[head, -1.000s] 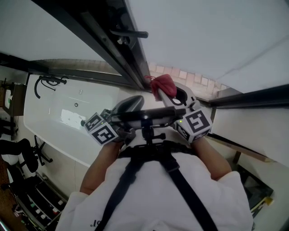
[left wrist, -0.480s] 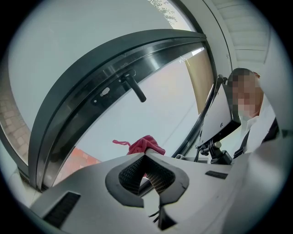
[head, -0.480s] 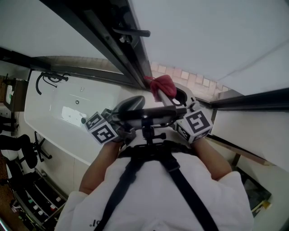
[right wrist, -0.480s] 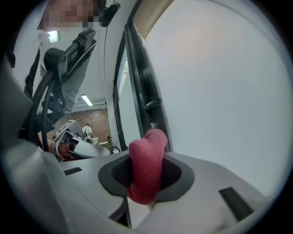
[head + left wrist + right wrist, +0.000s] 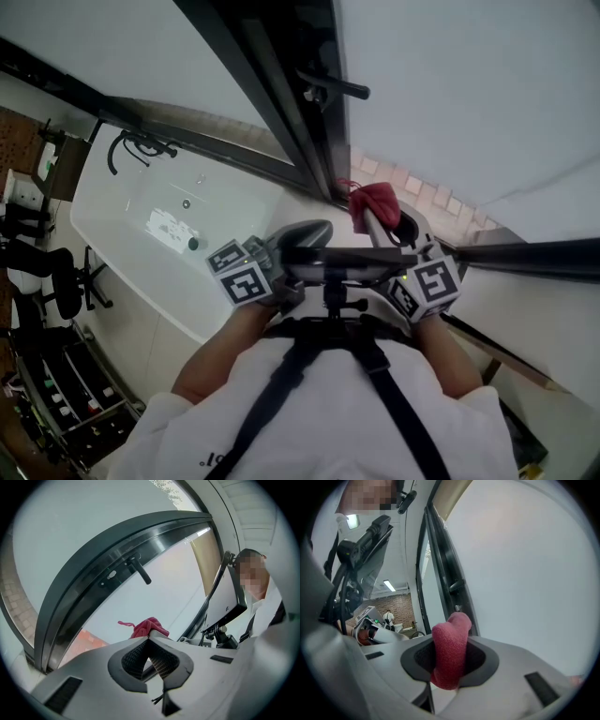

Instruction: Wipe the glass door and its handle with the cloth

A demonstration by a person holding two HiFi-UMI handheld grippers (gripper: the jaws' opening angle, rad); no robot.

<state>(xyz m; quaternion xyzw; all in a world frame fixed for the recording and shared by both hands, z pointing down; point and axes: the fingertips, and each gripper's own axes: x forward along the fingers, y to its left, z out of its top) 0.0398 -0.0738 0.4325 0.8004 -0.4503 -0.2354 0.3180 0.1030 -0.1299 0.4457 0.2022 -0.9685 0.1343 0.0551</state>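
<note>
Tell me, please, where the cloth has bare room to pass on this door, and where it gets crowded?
Bare room: the wide glass pane, between the dark frame and the lower rail. Crowded: beside the frame where the handle juts out, and below it, where the right claw holding the cloth sits close to the left claw.

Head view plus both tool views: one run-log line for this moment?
right tool: shut on red cloth | left tool: shut, empty | cloth: by door frame, clear of handle | glass door contact: cannot tell
</note>
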